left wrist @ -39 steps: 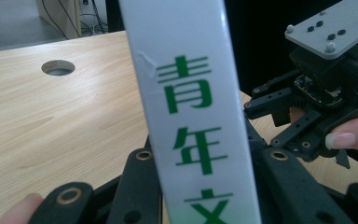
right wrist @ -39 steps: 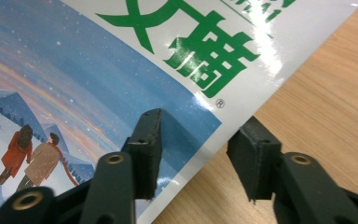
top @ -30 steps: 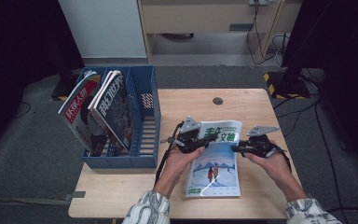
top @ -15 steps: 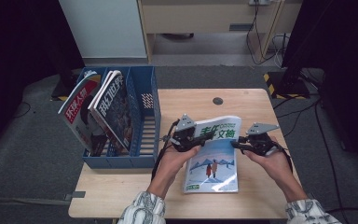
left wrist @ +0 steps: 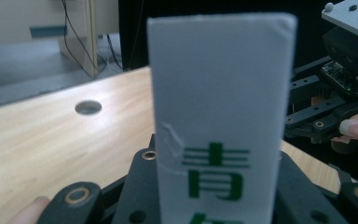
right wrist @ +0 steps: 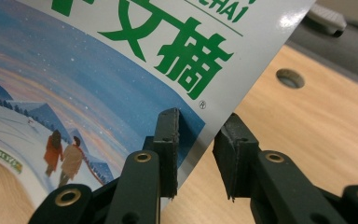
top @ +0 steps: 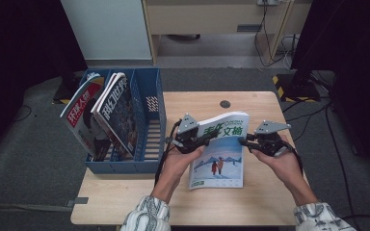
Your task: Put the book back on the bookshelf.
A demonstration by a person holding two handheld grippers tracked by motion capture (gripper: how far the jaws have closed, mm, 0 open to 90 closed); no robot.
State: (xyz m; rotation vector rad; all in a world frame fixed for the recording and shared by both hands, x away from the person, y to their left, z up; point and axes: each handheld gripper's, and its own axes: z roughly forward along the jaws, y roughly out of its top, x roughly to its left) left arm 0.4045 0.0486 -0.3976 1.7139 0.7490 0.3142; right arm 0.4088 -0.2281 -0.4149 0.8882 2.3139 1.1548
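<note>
The left gripper (top: pixel 203 140) is pinching the left edge of the magazine (top: pixel 219 156); in the left gripper view its pads are hidden behind the white spine (left wrist: pixel 219 116), which is blocking the middle of that view and is cut off at the bottom. The right gripper (top: pixel 244 141) is straddling the magazine's right edge; in the right gripper view (right wrist: pixel 196 154) one pad is lying against the cover while a gap is showing at the other, and its jaws have just been closing.

The magazine is glossy, carrying green characters above a snowy scene with two small figures. It is sitting at the middle of the desk (top: pixel 125 204), its far end lifted and curving, its near end resting on the wood.

The high view is showing a blue rack (top: pixel 147 144) left of the desk with two magazines leaning in it. The gripper views are showing the desk's round hole (left wrist: pixel 88 107) close up, and a crease in the spine that is too small to make out from above.
</note>
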